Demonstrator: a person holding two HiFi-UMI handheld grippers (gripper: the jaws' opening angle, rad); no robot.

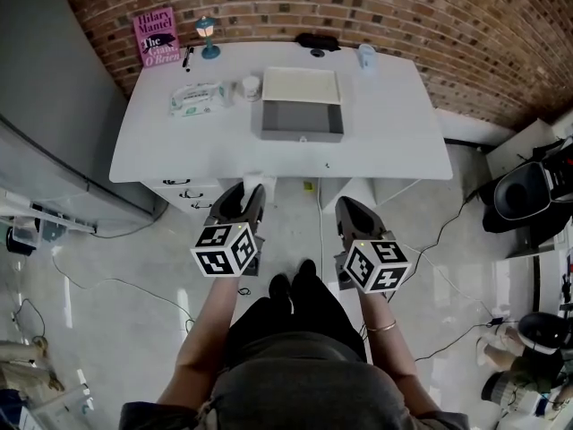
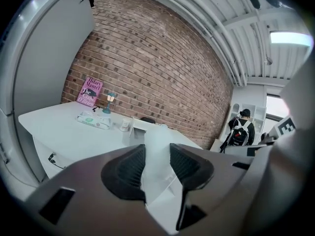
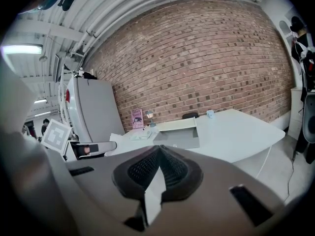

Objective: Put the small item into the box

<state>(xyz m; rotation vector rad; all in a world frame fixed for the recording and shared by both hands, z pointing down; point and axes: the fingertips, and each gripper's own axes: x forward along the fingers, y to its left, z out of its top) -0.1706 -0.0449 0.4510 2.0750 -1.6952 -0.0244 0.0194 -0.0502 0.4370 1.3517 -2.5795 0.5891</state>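
The grey box (image 1: 302,120) sits at the middle of the white table (image 1: 394,137) with its white lid (image 1: 302,85) thrown back behind it. Inside I see only its own grey bottom. My left gripper (image 1: 244,202) is grasping the small white item (image 2: 156,135), a folded, papery thing whose tip pokes out past the ribbed pads. I hold it at the table's near edge, well apart from the box. My right gripper (image 3: 158,151) is clenched, pad against pad, with nothing between them, and it hangs beside the left one on my side of the table. Just left of the lid stands a small white cup (image 1: 252,87); I cannot tell what it holds. Beside that lies a white and green wipes packet (image 1: 199,98), its print too small to read. Against the brick wall leans a pink book (image 1: 156,37) that reads "Hilary Mantel" and "The Giant O'Brien". A black pen (image 1: 187,57) lies just beside it and a little teal lamp (image 1: 208,38) stands near. Near the far right edge stands a pale blue thing (image 1: 366,55) that I cannot make out.
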